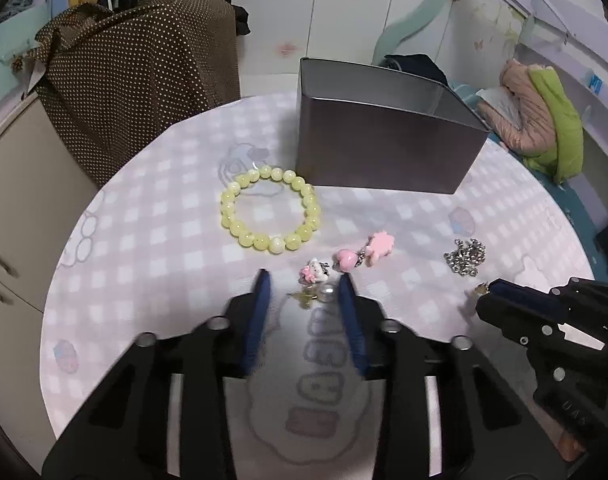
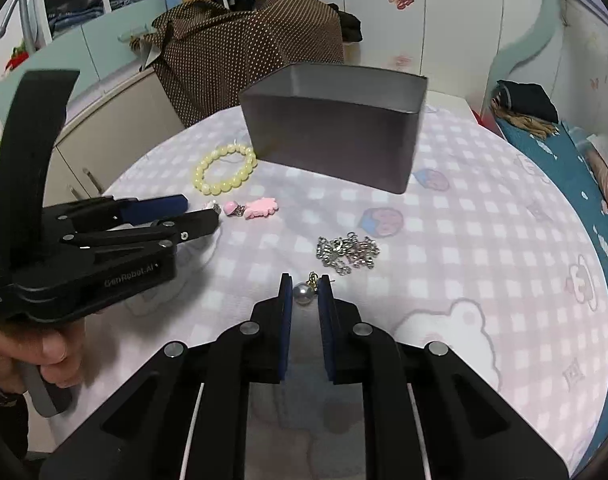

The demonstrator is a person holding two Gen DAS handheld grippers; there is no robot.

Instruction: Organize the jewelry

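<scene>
Blue-padded right gripper [image 2: 305,286] clamps a small grey pearl earring [image 2: 303,293] low on the pink checked tablecloth [image 2: 484,220]. Beside it, the left gripper [image 1: 304,282] brackets another pearl earring [image 1: 327,293], pads not visibly pressing. The round pearl could squirt free if lifted fast. An open grey metal tin [image 2: 336,140] waits beyond, near a yellow bead bracelet [image 1: 270,208], pink charms [image 1: 364,254] and a silver chain heap [image 2: 346,254]; cloth to the right lies bare.
</scene>
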